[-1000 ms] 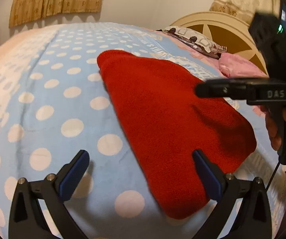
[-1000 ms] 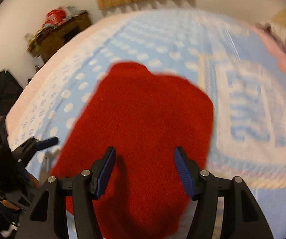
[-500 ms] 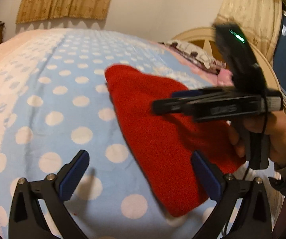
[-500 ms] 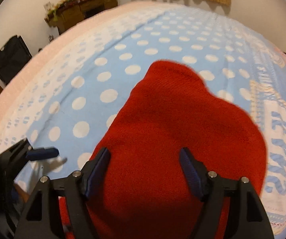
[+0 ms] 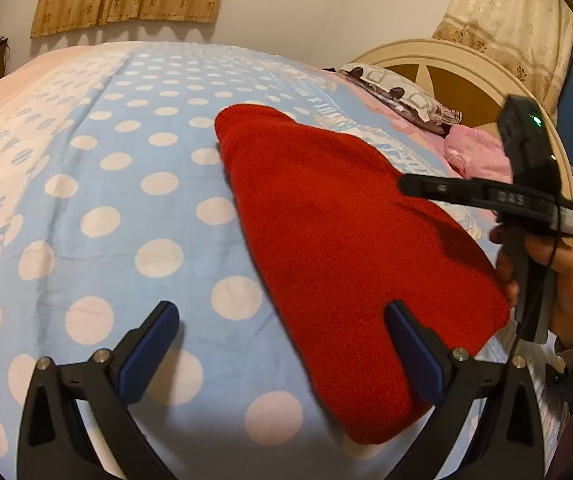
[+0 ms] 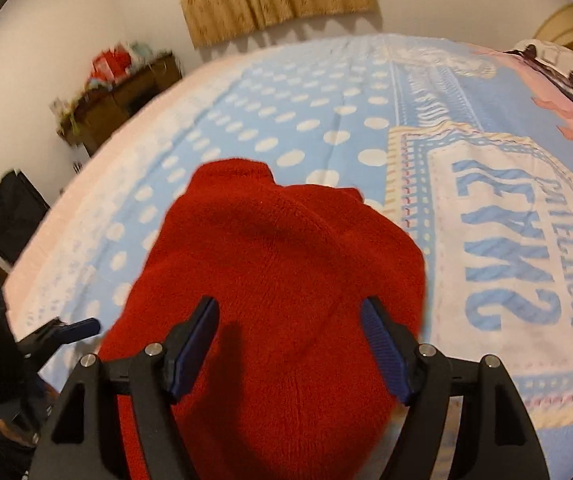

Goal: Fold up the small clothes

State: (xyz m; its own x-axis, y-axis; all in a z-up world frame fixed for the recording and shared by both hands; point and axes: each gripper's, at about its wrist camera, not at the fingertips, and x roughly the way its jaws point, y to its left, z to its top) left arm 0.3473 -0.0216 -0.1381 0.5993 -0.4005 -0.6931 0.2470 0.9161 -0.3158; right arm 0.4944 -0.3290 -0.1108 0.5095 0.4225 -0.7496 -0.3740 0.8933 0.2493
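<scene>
While both jaws gape, red garment (image 5: 338,248) lies folded on bedspread (image 5: 126,216).

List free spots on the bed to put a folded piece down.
Free: polka-dot blanket left of the red garment, out to the pink edge; lettered panel on its other side. Crowded: headboard end with pillow and pink cloth.

Red folded garment (image 5: 338,260) flat on blue polka-dot blanket (image 5: 126,208). Left gripper (image 5: 282,356) jaws wide apart, near edge. Right gripper (image 5: 486,196) above garment's right side, hand-held.
</scene>
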